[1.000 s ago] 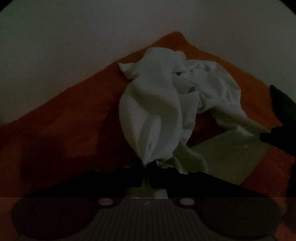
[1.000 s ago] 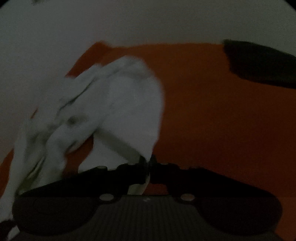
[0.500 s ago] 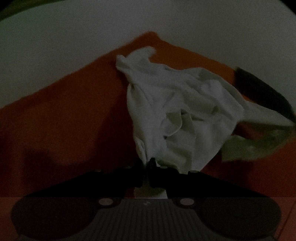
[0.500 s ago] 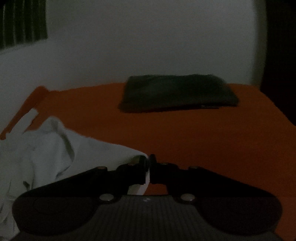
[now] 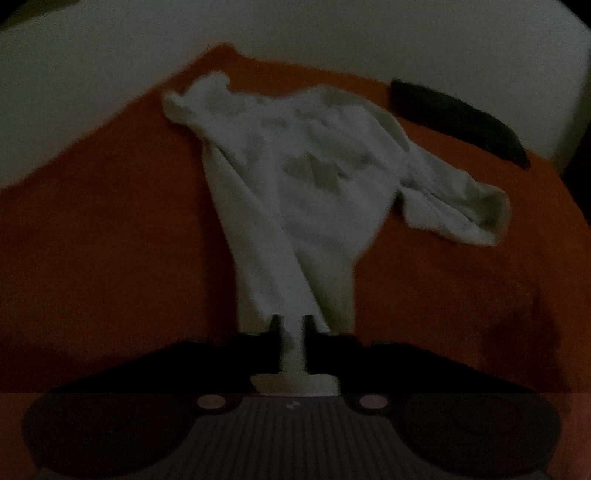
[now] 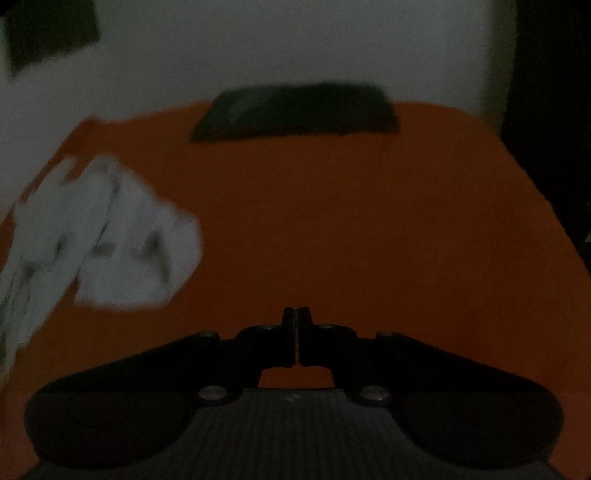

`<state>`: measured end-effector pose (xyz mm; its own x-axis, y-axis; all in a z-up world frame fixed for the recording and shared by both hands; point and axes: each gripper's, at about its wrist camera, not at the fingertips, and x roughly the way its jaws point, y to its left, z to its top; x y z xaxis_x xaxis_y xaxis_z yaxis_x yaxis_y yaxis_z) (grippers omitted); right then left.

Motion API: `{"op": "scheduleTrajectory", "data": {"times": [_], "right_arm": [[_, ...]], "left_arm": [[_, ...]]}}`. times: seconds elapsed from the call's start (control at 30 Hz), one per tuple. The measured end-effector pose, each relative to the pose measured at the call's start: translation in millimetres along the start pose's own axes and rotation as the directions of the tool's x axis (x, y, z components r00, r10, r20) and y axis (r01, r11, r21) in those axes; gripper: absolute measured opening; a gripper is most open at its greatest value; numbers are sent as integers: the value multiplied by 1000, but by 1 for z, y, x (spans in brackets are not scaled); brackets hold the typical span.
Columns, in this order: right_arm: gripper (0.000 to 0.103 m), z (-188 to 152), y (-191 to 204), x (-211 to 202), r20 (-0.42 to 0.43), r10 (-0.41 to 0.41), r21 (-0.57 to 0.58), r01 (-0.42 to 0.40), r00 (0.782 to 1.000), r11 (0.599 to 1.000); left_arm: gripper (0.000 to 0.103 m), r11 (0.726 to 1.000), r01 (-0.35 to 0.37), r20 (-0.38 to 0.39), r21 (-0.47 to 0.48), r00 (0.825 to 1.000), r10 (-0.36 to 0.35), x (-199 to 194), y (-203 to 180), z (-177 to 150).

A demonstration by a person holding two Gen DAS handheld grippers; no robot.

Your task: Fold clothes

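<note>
A crumpled white garment lies spread on the orange bed sheet, one sleeve trailing to the right. Its near end runs down between the fingers of my left gripper. Those jaws are opening, and a gap shows with cloth still in it. In the right wrist view the same garment is a blurred heap at the left, well apart from my right gripper. The right jaws are opening too: only a thin slit shows, with nothing between them and bare sheet beneath.
A dark folded cloth lies at the bed's far edge against the pale wall; it also shows as a dark cloth at the upper right. A dark panel hangs at the upper left. A dark area borders the bed's right side.
The right gripper has let go of the garment and swung right, away from it. The left gripper's jaws have parted around the cloth. The garment now lies flatter and more spread out.
</note>
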<state>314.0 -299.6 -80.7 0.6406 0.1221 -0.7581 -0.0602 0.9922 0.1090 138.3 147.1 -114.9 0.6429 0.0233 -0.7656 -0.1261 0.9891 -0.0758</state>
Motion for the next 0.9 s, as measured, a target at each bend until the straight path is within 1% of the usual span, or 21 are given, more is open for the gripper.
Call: {"op": "scheduleTrajectory", "data": {"times": [0.03, 0.07, 0.1, 0.13, 0.17, 0.23, 0.3, 0.37, 0.4, 0.43, 0.47, 0.5, 0.53, 0.57, 0.67, 0.73, 0.77, 0.8, 0.83, 0.87, 0.9], "right_arm": [[17, -5, 14, 4, -6, 27, -11, -27, 1000, 1000], [37, -10, 27, 7, -11, 55, -20, -56, 998, 998], [61, -15, 41, 10, -15, 84, -29, -84, 996, 996], [70, -14, 59, 16, -1, 106, -24, -106, 994, 994], [83, -11, 78, 21, 17, 127, -18, -127, 992, 992], [86, -5, 113, 30, 37, 155, 28, -156, 987, 987], [90, -1, 154, 46, 27, 235, 75, -237, 972, 969], [90, 6, 198, 71, -12, 314, 100, -312, 949, 945], [89, 10, 216, 86, -37, 333, 109, -327, 942, 939], [89, 14, 229, 97, -51, 329, 115, -322, 943, 940], [89, 21, 242, 109, -39, 295, 110, -289, 955, 951], [89, 27, 248, 117, -15, 249, 93, -247, 968, 965], [89, 31, 251, 127, 0, 196, 72, -195, 981, 978], [89, 38, 253, 140, 0, 147, 54, -146, 989, 988], [89, 54, 239, 179, -20, 23, 102, -20, 1000, 995], [83, 61, 227, 202, -57, -23, 164, 32, 998, 986], [78, 62, 225, 212, -66, -32, 183, 43, 997, 982], [75, 62, 222, 216, -57, -45, 183, 55, 997, 982], [72, 65, 224, 222, -46, -70, 163, 76, 997, 984], [54, 68, 230, 227, -36, -102, 124, 106, 994, 987], [22, 71, 238, 232, -24, -148, 66, 149, 989, 987]], "left_arm": [[76, 1000, -10, 14, 22, 1000, 9, 5, 1, 2], [98, 999, -33, 38, 43, 999, 31, 11, 1, 4], [96, 997, -53, 60, 56, 997, 50, 15, 0, 5], [94, 997, -59, 73, 58, 996, 55, 15, 0, 3], [95, 997, -53, 61, 52, 997, 50, 22, 2, 5], [95, 998, -66, 15, 19, 998, 66, 36, 5, 8], [95, 997, -76, -23, -12, 997, 76, 48, 6, 7], [95, 998, -45, -52, -49, 998, 43, 64, 10, 4], [95, 998, -36, -55, -60, 998, 32, 73, 12, 4], [88, 998, -27, -58, -61, 998, 23, 79, 11, 3], [68, 998, -13, -63, -63, 998, 9, 85, 11, 0], [55, 997, 15, -60, -71, 998, -19, 85, 11, -4], [33, 996, 43, -56, -81, 997, -47, 84, 10, -7], [22, 993, 71, -52, -89, 996, -75, 83, 9, -11], [13, 990, 82, -14, -114, 996, -84, 67, 21, -17], [13, 989, 66, 5, -130, 998, -66, 61, 29, -19], [13, 990, 48, 16, -130, 999, -46, 59, 32, -19], [13, 992, 25, 26, -121, 999, -22, 60, 28, -18], [13, 994, 1, 35, -112, 999, 3, 62, 23, -18], [13, 995, -11, 41, -102, 999, 15, 63, 24, -20], [13, 995, -15, 36, -99, 999, 19, 64, 24, -22]]}}
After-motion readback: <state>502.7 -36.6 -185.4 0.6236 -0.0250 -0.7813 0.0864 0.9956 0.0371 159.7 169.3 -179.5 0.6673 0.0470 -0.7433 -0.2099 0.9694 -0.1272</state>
